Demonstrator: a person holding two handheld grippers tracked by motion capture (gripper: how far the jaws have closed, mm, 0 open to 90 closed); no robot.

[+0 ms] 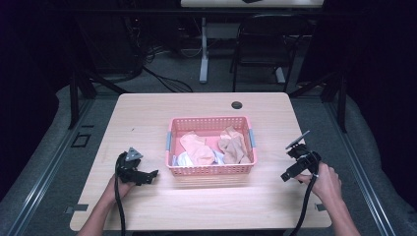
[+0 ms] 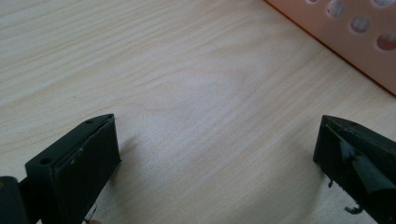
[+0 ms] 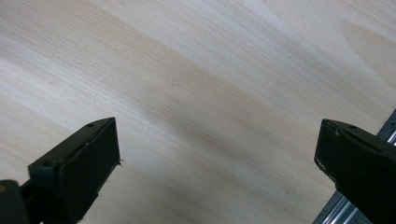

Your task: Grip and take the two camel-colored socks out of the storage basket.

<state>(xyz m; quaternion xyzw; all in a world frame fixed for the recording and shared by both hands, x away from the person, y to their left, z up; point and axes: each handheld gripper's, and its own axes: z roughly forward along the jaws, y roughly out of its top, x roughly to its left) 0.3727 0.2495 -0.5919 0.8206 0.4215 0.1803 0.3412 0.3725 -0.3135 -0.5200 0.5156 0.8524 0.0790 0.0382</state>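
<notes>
On the left of the light wooden table (image 1: pixel 147 113), the black two-jaw left gripper (image 1: pixel 150 175), held low in the left hand (image 1: pixel 120 186), jaws spread wide apart with nothing between them, pointing rightward at the pink perforated plastic basket (image 1: pixel 211 170). Just beside that basket's left front corner, near but not touching.

In the middle, the basket itself, rectangular, with grey handles on both short sides, set slightly right of the table's centre. Inside, seen from the high view: a peach-pink sock (image 1: pixel 196 148) lying crumpled toward the left, a tan-brown sock (image 1: pixel 233 146) bunched toward the right, and a bit of white-and-blue cloth (image 1: pixel 182 159) tucked at the front wall beneath them. Both socks soft and folded over, resting against each other in the middle.

From the left gripper view, close up: the pink wall (image 2: pixel 355 42) crossing the top right corner, round holes showing colour behind, bare wood grain between the open jaws. No such detail of the holes from above.

On the right, the black two-jaw right gripper (image 1: pixel 286 175), gripped in the right hand (image 1: pixel 324 183), near the table's right edge and well apart from the basket. Jaws likewise wide apart and empty. From the right gripper view: plain wood between the jaws, plus a strip of metal rail (image 3: pixel 348 205) past the table edge at lower right.
</notes>
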